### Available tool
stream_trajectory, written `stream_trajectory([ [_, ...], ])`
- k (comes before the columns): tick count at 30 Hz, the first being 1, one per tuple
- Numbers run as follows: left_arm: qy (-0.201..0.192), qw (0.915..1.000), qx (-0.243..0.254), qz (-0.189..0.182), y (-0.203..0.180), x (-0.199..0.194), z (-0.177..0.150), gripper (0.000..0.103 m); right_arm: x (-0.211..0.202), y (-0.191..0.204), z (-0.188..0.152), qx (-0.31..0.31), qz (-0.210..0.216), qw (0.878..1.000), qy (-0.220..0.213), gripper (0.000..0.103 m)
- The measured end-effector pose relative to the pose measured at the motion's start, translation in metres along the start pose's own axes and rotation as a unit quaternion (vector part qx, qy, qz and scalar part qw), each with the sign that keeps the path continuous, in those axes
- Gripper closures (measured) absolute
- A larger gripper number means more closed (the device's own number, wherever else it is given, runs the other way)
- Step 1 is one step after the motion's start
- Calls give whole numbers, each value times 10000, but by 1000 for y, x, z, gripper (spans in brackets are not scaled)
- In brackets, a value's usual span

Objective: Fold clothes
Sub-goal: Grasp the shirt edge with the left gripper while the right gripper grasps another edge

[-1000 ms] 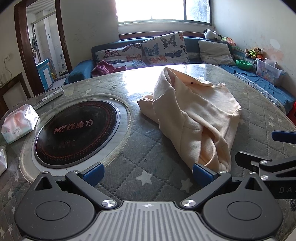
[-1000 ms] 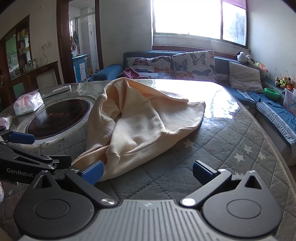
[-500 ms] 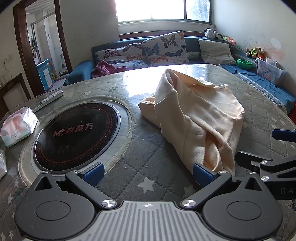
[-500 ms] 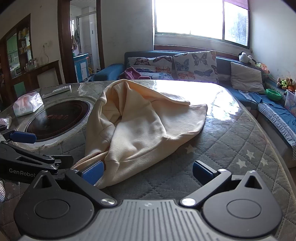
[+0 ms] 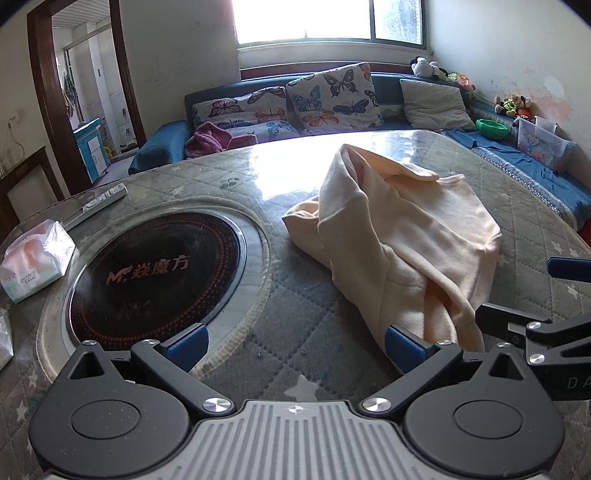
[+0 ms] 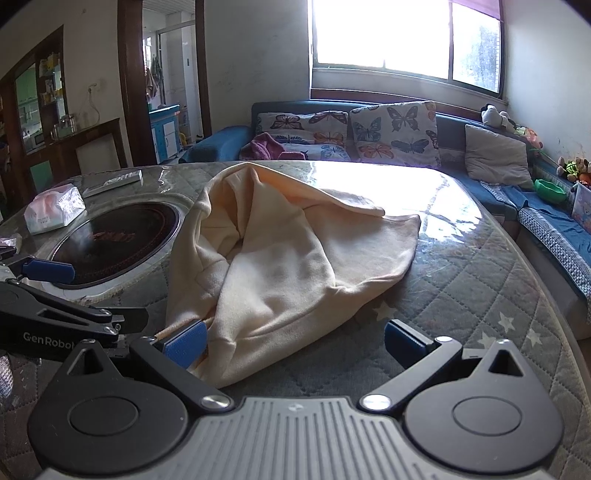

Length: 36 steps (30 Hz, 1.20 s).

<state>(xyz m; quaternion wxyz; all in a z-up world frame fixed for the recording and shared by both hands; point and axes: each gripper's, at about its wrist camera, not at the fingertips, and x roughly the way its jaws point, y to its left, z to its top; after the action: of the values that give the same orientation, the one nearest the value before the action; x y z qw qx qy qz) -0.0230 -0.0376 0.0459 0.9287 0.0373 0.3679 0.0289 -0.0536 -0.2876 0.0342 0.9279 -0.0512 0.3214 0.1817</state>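
So both tongs, the left gripper (image 5: 293, 341) and right gripper (image 6: 295, 339), are spread wide at the crumpled cream fleece garment's (image 6: 288, 258) near hem, presumably so it can be pinched and straightened.

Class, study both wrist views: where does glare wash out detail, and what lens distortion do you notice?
Left wrist view: the window is blown out white, and glare whitens the table behind the cream garment; the door frame bows. Right wrist view: the window is also overexposed, the table mirrors it beyond the garment, corners are vignetted.

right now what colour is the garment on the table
Pale cream-yellow garment, plain; clearest in the right wrist view.
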Motion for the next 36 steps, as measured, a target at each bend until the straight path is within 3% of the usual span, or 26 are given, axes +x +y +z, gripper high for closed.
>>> stream_trajectory([
  [9, -284, 9996, -10, 4, 8, 6, 26, 0, 13, -4, 14, -73, 60, 9999, 48, 0],
  [14, -497, 9986, 30, -195, 7, 12, 51, 2, 24, -5, 27, -198, 118, 9997, 17, 0],
  [20, -568, 9971, -41, -506, 8, 32, 80, 22, 44, -6, 50, -317, 301, 9990, -27, 4],
  [24, -635, 9954, 201, -696, 5, 46, 93, 33, 59, -9, 65, -356, 432, 9984, -42, 10],
  [26, -591, 9944, 353, -800, 3, 55, 97, 43, 68, -12, 74, -387, 575, 9976, -46, 16],
  [28, -422, 9944, 350, -902, 4, 66, 99, 69, 75, -13, 81, -428, 697, 9966, -41, 19],
  [31, -299, 9933, 355, -1055, 7, 76, 98, 87, 86, -12, 90, -531, 846, 9950, -24, 27],
  [34, -263, 9930, 358, -1093, 11, 80, 94, 92, 100, -10, 99, -618, 1047, 9926, 39, 36],
  [36, -246, 9929, 349, -1113, 13, 82, 92, 94, 107, -9, 103, -643, 1162, 9911, 56, 37],
])
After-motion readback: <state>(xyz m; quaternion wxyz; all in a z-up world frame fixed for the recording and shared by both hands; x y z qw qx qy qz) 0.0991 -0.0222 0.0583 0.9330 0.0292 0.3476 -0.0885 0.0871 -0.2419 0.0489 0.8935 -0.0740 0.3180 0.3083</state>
